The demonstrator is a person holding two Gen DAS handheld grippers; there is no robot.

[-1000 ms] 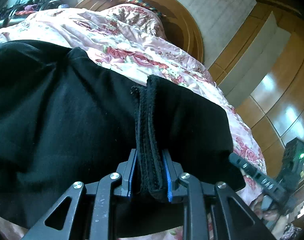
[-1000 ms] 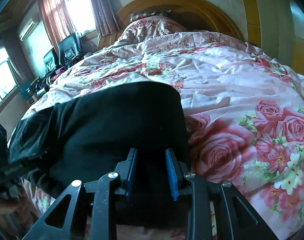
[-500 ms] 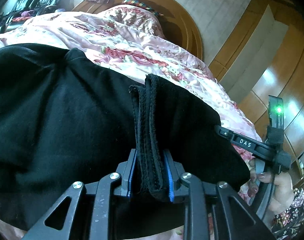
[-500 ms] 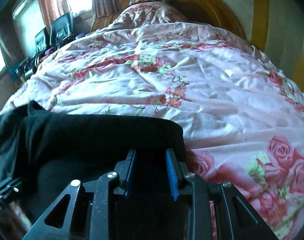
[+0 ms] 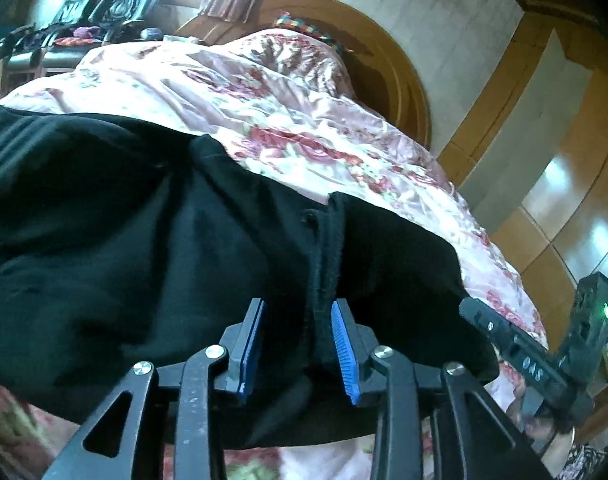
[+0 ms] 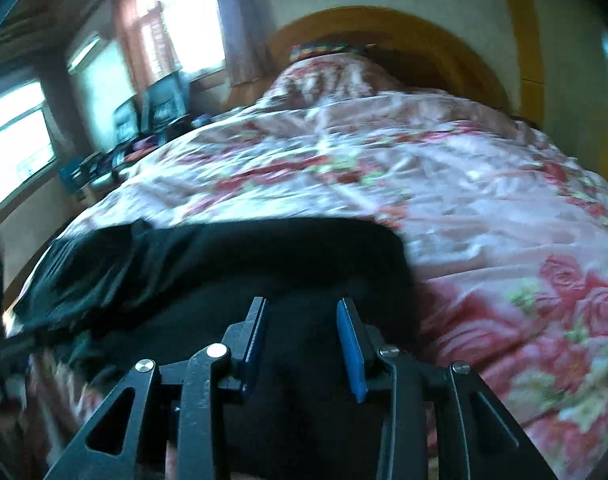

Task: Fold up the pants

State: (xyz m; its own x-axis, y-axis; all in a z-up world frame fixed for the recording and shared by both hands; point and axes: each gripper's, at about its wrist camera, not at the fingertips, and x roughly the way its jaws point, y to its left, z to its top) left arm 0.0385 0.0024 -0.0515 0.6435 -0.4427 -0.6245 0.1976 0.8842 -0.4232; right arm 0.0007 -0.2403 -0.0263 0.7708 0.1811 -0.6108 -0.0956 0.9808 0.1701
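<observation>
Left gripper (image 5: 298, 344) and right gripper (image 6: 302, 344): jaws opening, pads off the black pants (image 5: 144, 240) lying between them, frame bottom.

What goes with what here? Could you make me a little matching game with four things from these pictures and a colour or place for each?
Things:
1. pants
2. bedspread
3. headboard
4. pads on the left tool

Descriptions:
A. blue
B. black, lying on the bed
C. curved wood at the far end of the bed
D. pink with red roses

Pairs: 1-B, 2-D, 3-C, 4-A
</observation>
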